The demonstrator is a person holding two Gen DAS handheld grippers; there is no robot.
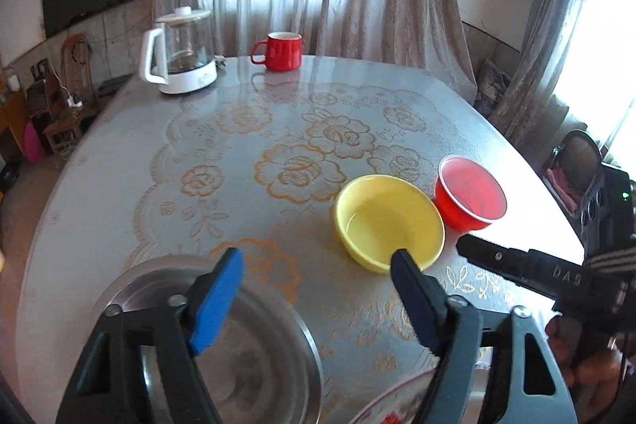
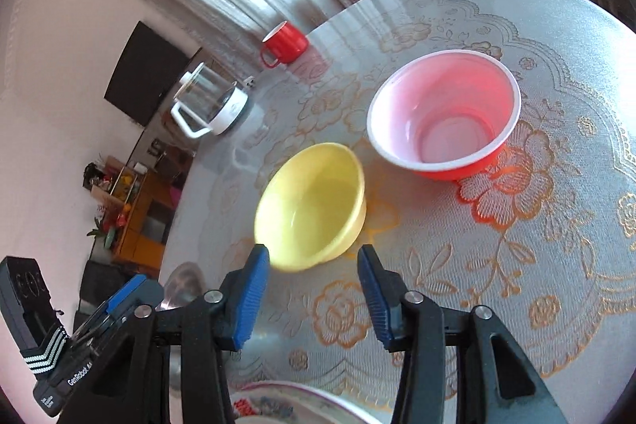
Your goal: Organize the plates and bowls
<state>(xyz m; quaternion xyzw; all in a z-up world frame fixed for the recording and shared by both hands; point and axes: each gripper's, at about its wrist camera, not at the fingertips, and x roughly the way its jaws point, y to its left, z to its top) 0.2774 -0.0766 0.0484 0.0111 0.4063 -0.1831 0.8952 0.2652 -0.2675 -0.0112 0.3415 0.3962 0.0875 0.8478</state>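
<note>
In the left wrist view my left gripper [image 1: 316, 257] stands open and holds nothing. It hangs over the table between a steel plate [image 1: 254, 356] at lower left and a yellow bowl [image 1: 387, 221]. A red bowl with a white rim [image 1: 471, 193] sits just right of the yellow one. My right gripper [image 1: 467, 247] reaches in from the right, its tip near both bowls. In the right wrist view the right gripper [image 2: 313, 255] is open and empty, its fingertips [image 2: 260, 257] just short of the yellow bowl [image 2: 314, 201]. The red bowl [image 2: 445, 110] stands beyond it.
A red mug [image 1: 282, 50] and a glass kettle [image 1: 183, 54] stand at the table's far edge. A patterned plate [image 2: 278, 400] lies at the near edge, below the grippers. The lace-patterned tablecloth [image 1: 238, 153] covers the round table. Curtains hang behind.
</note>
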